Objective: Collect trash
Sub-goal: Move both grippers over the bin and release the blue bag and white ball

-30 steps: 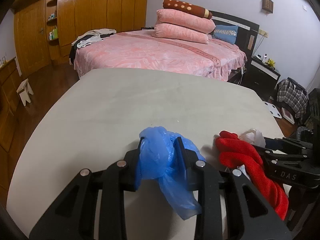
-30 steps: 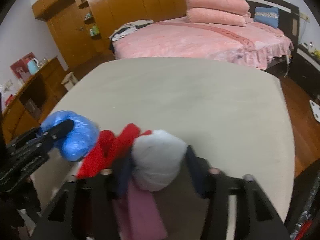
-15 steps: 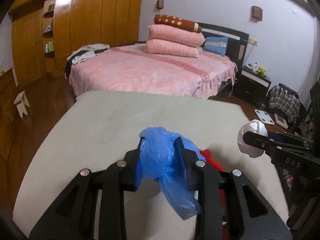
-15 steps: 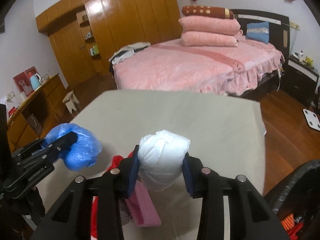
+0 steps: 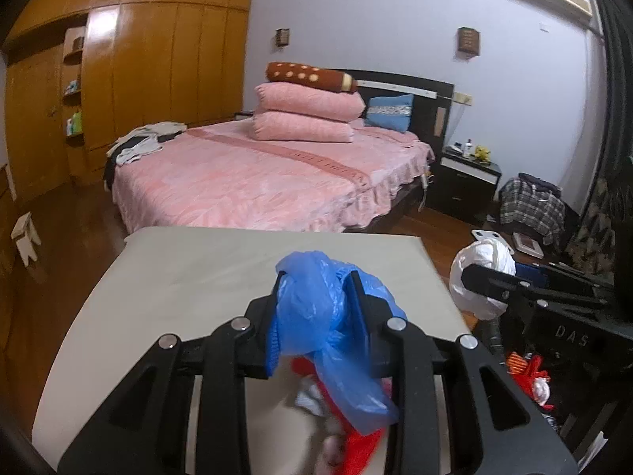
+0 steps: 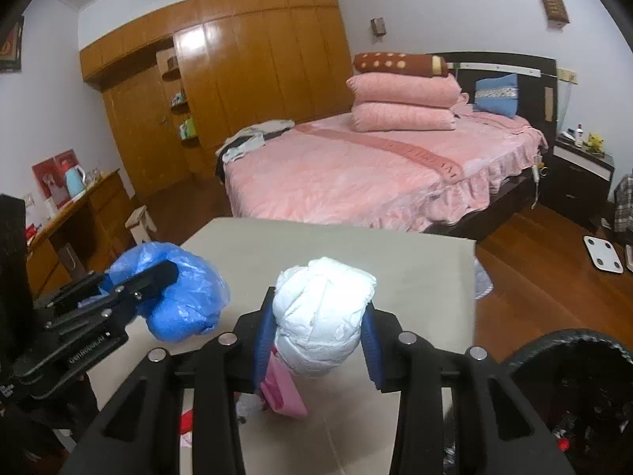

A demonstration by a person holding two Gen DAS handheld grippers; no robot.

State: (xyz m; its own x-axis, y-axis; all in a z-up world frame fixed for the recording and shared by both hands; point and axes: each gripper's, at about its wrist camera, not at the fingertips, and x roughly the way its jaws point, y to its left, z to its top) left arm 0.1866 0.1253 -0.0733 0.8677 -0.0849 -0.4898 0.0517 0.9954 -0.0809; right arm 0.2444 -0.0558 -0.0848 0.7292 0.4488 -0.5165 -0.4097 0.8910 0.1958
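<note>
My left gripper (image 5: 316, 289) is shut on a crumpled blue plastic bag (image 5: 316, 308), held above the beige table (image 5: 190, 269); the bag also shows in the right wrist view (image 6: 178, 297). My right gripper (image 6: 320, 308) is shut on a white wadded plastic bag (image 6: 322, 320), which also shows in the left wrist view (image 5: 482, 273) past the table's right edge. Red cloth (image 5: 356, 439) and a pink item (image 6: 283, 392) lie on the table below the grippers. A black bin (image 6: 573, 396) with trash in it stands at the lower right.
A pink bed (image 5: 257, 174) with stacked pillows stands behind the table. A wooden wardrobe (image 6: 245, 79) lines the far wall. A nightstand (image 5: 463, 182), a plaid bag (image 5: 530, 206) and a bathroom scale (image 6: 605, 253) are on the wooden floor to the right.
Both grippers have risen from the table with their bags. The white bag has moved right, past the table edge toward the bin. The red cloth stays on the table.
</note>
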